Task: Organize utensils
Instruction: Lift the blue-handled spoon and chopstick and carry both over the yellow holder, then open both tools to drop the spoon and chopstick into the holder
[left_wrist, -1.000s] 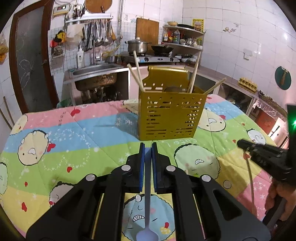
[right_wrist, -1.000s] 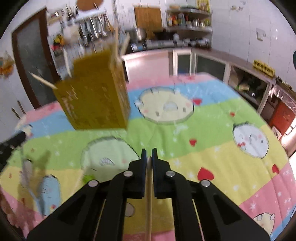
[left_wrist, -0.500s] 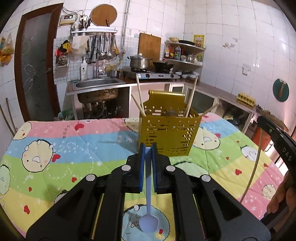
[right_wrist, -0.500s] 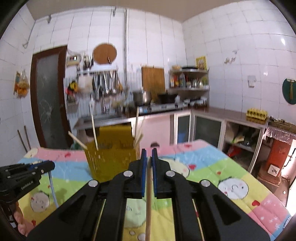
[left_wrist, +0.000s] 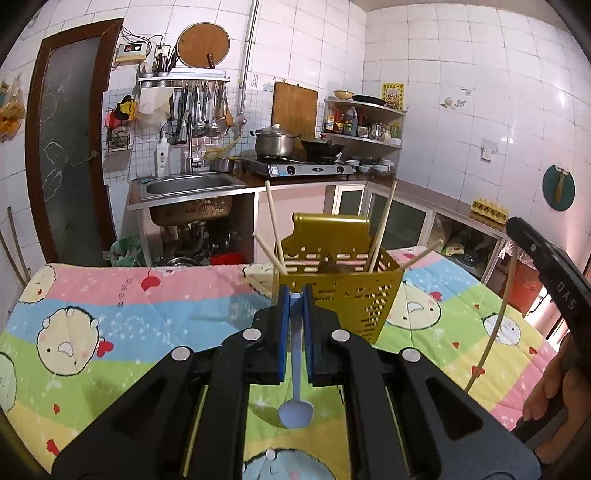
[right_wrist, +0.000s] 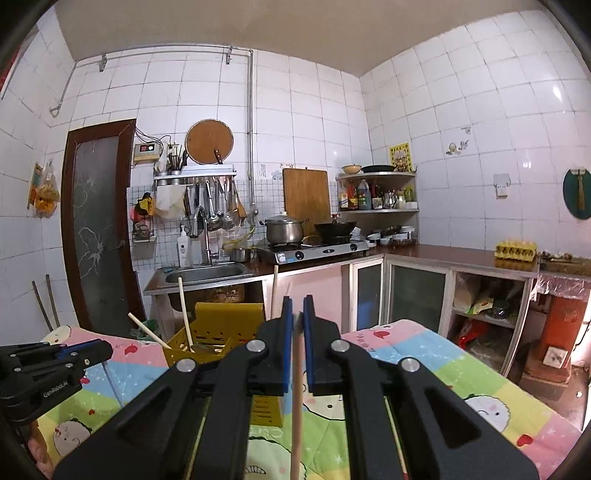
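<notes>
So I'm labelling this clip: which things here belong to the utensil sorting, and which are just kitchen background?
Job:
left gripper shut on blue spoon
right gripper shut on chopstick
yellow utensil holder

Background:
pot
wok
sink
egg tray

Bright even indoor light, glare on wall tiles (right_wrist: 554, 92); sharp focus, strong fisheye bending, dark corners.

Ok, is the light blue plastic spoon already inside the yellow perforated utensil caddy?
No, the left gripper holds the spoon above the quilt, outside the caddy.
</notes>
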